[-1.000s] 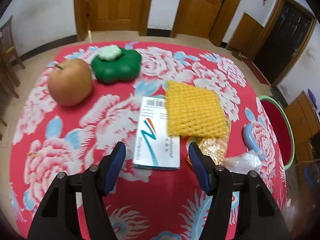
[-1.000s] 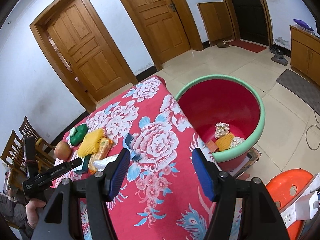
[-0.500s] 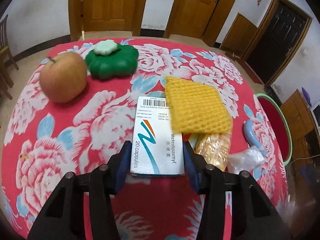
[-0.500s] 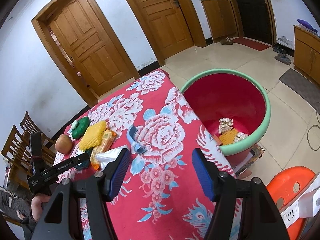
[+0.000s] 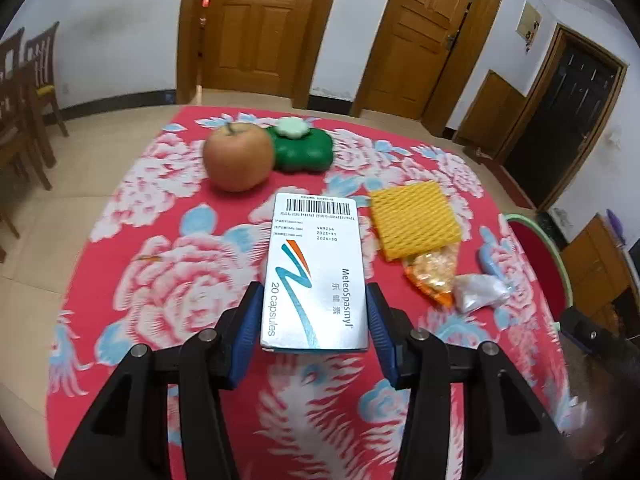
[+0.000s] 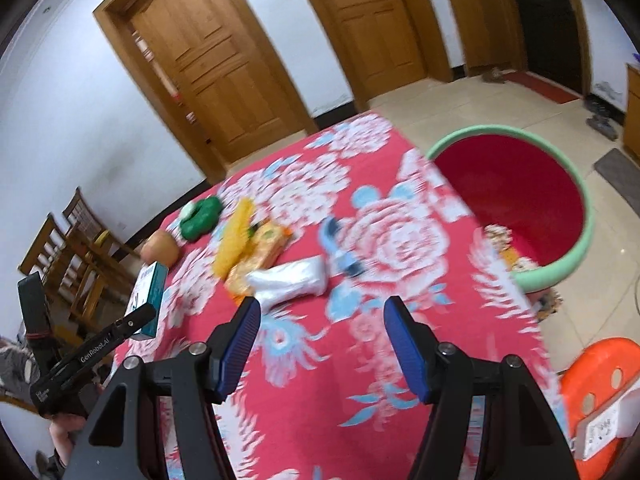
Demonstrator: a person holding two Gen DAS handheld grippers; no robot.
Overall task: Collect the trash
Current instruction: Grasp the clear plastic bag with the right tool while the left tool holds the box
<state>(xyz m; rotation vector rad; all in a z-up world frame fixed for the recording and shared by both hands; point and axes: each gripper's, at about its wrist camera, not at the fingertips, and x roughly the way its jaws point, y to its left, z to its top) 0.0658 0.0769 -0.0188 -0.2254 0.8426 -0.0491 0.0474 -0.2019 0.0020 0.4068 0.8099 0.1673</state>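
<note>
Left gripper [image 5: 314, 312] clamping medicine box [image 5: 316, 272], apple [image 5: 238, 156], yellow foam net [image 5: 414, 220] beyond

Near half of worktop [image 6: 360, 380] bare under right tool [image 6: 320, 344]. Ahead, plastic bag [image 6: 288, 280], snack packet [image 6: 260, 256], blue item [image 6: 340, 252] block path. Basin [image 6: 576, 248] mouth unobstructed.

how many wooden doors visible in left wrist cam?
2 closed panelled doors: one door at top centre behind the apple, one door right of it. A dark doorway stands far right; its leaf can't be made out.
</note>
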